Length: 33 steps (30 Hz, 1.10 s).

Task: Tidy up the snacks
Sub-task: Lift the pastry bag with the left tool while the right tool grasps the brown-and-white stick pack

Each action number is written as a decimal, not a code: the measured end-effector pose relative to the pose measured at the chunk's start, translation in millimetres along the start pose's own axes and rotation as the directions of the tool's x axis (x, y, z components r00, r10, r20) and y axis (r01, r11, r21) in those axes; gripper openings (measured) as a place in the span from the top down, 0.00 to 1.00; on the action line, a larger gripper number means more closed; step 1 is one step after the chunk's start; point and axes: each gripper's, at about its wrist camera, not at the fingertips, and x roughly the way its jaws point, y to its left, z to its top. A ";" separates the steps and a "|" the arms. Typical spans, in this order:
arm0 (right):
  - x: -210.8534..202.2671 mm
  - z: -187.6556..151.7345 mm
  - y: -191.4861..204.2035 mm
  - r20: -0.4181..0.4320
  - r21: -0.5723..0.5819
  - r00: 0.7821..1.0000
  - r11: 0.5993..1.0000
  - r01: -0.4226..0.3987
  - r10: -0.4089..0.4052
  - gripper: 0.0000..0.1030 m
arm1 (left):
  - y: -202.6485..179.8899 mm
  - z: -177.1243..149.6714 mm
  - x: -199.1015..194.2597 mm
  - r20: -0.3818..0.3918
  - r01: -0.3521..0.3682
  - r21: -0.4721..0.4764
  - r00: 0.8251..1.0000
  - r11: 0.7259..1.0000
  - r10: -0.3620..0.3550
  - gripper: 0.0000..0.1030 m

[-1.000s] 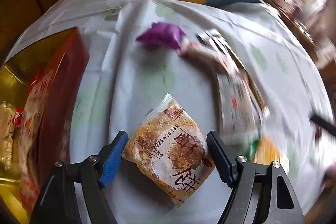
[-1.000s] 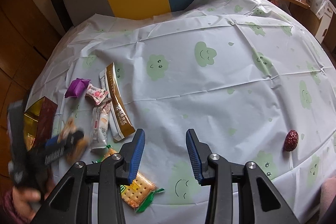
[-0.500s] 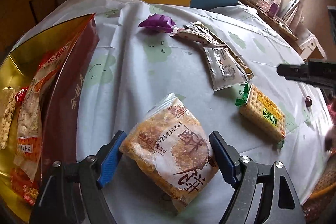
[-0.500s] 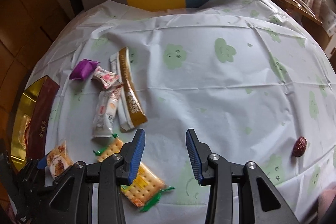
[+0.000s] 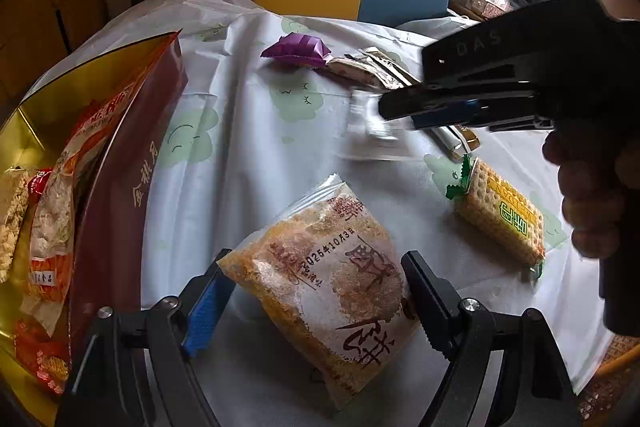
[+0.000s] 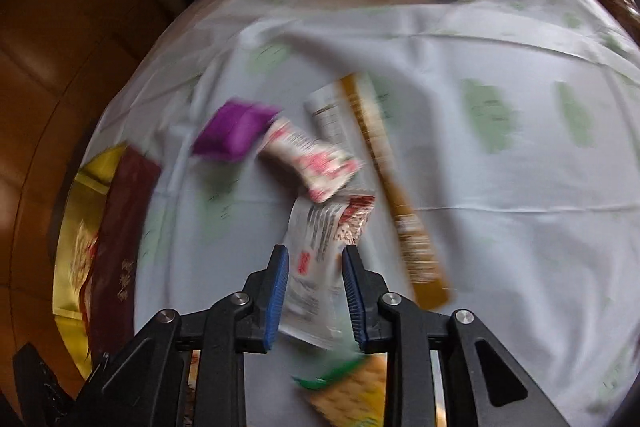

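In the left wrist view we see our left gripper (image 5: 314, 297) with jaws closed on the crumbly pastry packet (image 5: 324, 291), held above the worktop (image 5: 248, 147). At the left stands the gold box (image 5: 120, 155), with orange snack packets (image 5: 56, 211) inside. The cracker pack (image 5: 500, 217) lies to the right.

In the right wrist view, which is blurred, our right gripper (image 6: 316, 291) has its jaws around the white sachet (image 6: 316, 267); we cannot tell if they press it
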 end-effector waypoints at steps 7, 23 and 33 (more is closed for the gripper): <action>-14.9 -5.8 4.5 0.012 -0.063 0.998 0.996 -0.068 0.069 0.73 | 0.0 -1.3 0.4 0.008 0.001 0.003 1.000 1.000 -0.001 0.18; 17.7 23.4 -14.0 -0.016 -0.169 0.964 0.951 0.258 -0.264 0.65 | 1.4 -0.3 2.0 0.005 0.007 0.013 1.000 1.000 -0.007 0.17; -22.3 -11.2 -44.9 -0.003 -0.220 0.912 0.890 0.399 -0.410 0.76 | 1.0 -0.5 2.1 0.008 0.008 0.011 1.000 1.000 -0.008 0.17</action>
